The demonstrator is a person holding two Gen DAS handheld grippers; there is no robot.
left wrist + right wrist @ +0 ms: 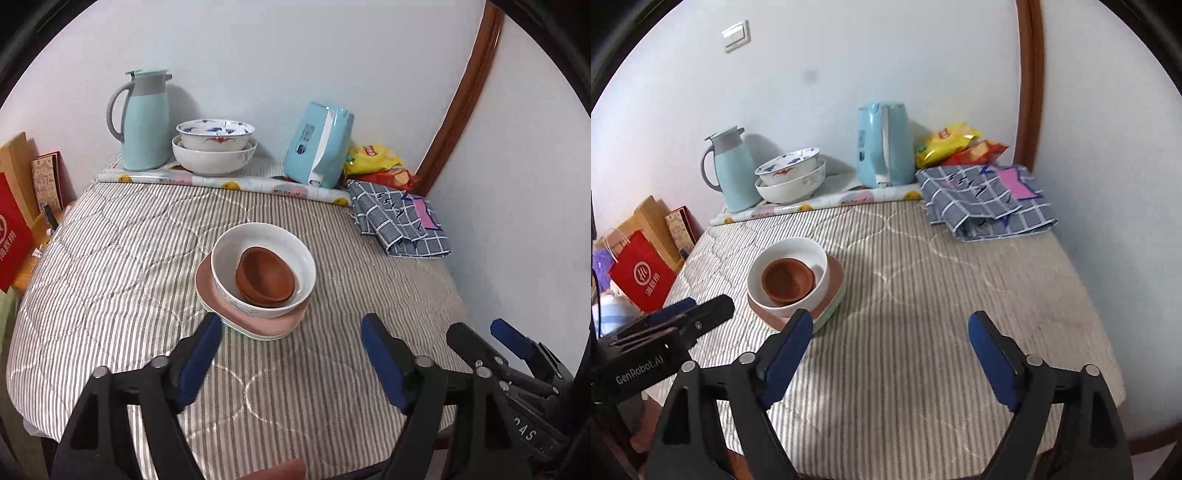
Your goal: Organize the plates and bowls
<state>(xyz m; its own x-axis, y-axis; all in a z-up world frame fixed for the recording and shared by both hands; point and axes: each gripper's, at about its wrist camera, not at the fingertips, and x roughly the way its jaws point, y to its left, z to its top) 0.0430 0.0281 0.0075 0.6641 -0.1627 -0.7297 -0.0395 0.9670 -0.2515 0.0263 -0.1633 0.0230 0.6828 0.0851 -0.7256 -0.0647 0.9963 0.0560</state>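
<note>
Centre of left wrist view, on grey-and-white striped quilted table cover [129, 258]: one stack. Pink round plate [258, 321] over a pale green plate [255, 335], only its edge showing; white ceramic bowl [264, 273] on top, two nested brown wooden bowls [264, 280] inside, tipped twd lower left of frame. White bowl mouth faces up; round, no long axis.

Upper left of frame: two more white patterned bowls [214, 147], nested, beside light blue thermos jug [142, 118].

Left gripper [291, 325] fingers wide, nothing btwn; stack just past left fingertip, no contact seen. Right gripper [890, 321] also wide, empty, stack at its left finger.

Right wrist view only: wall switch [737, 36], handled red paper bag [642, 277]. Both views: blue checked cloth [399, 221], blue kettle [321, 144], snack packs [373, 158].
</note>
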